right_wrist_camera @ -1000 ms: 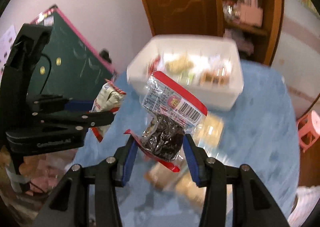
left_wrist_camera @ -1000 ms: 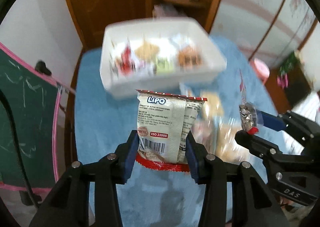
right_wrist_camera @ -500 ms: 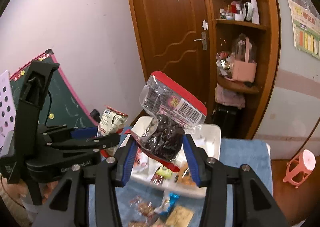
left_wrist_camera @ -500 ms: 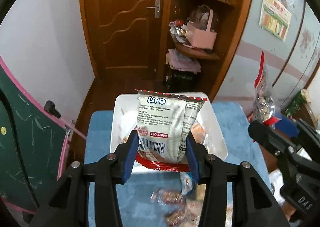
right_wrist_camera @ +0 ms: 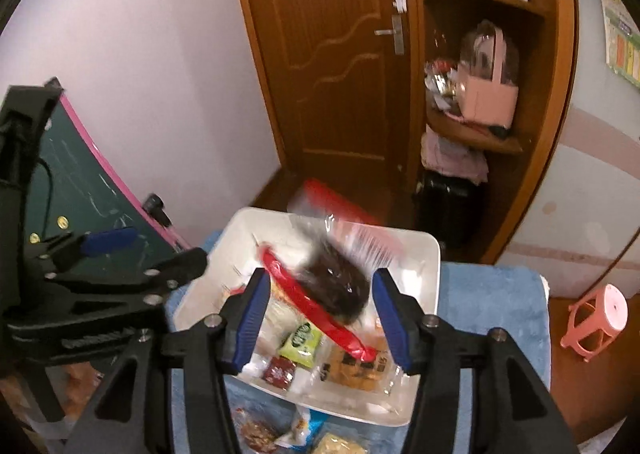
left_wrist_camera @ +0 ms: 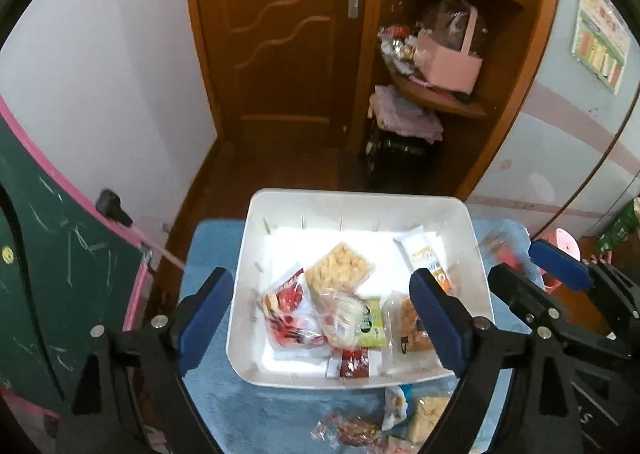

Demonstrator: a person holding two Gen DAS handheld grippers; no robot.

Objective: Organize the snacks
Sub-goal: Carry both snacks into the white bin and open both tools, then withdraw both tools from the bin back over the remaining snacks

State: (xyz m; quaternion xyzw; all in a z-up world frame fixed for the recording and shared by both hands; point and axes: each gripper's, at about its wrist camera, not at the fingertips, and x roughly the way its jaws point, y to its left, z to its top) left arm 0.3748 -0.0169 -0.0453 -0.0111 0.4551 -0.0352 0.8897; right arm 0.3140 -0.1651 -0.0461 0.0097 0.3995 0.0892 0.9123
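A white bin (left_wrist_camera: 356, 196) holding several snack packets sits on the blue-covered table (left_wrist_camera: 208, 242). My left gripper (left_wrist_camera: 320, 310) hangs over the bin's near half. Its jaws are opening wide and nothing is between them. The white Lipo packet it carried has left it; I cannot pick it out in the bin. My right gripper (right_wrist_camera: 322, 318) is over the bin (right_wrist_camera: 260, 214) too, and its jaws are opening. A blurred dark snack packet with red edges (right_wrist_camera: 332, 286) sits loose between them, clear of the pads. The left gripper (right_wrist_camera: 148, 250) shows at the left edge.
More loose snack packets (left_wrist_camera: 360, 430) lie on the cloth in front of the bin. A green chalkboard with a pink frame (left_wrist_camera: 60, 254) stands to the left. Behind are a wooden door (left_wrist_camera: 280, 54) and a corner shelf with a pink basket (left_wrist_camera: 448, 66). A pink stool (right_wrist_camera: 596, 318) is on the right.
Both grippers moved forward and up until they hang over the bin. The left jaws opened and dropped the Lipo packet. The right jaws widened and the dark packet is slipping out.
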